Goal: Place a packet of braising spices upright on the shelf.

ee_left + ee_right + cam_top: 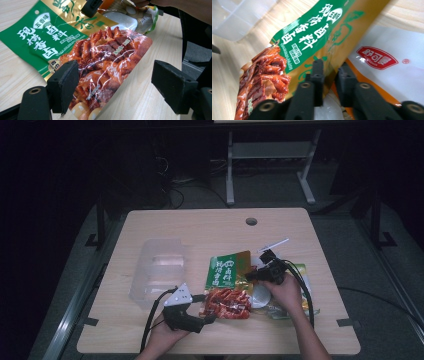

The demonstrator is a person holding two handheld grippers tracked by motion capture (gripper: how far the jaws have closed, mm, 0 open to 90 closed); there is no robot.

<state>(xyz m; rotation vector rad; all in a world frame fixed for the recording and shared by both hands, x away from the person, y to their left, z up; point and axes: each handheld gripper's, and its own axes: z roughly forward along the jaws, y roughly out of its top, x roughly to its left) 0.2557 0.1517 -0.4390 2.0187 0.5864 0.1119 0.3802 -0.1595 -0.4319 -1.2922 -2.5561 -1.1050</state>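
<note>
surface: wooden table | on it: clear plastic box, green-red pouch, apparently other packets

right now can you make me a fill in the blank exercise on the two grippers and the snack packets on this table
1. The right gripper is pinching the edge of the green and ____ packet.
2. The left gripper has its jaws ____, either side of that packet's red lower end.
3. Left of the packets on the wooden table stands a clear ____ container.
4. The white packet under the gold edge carries a ____ logo.

Missing words: gold; open; plastic; red
</note>
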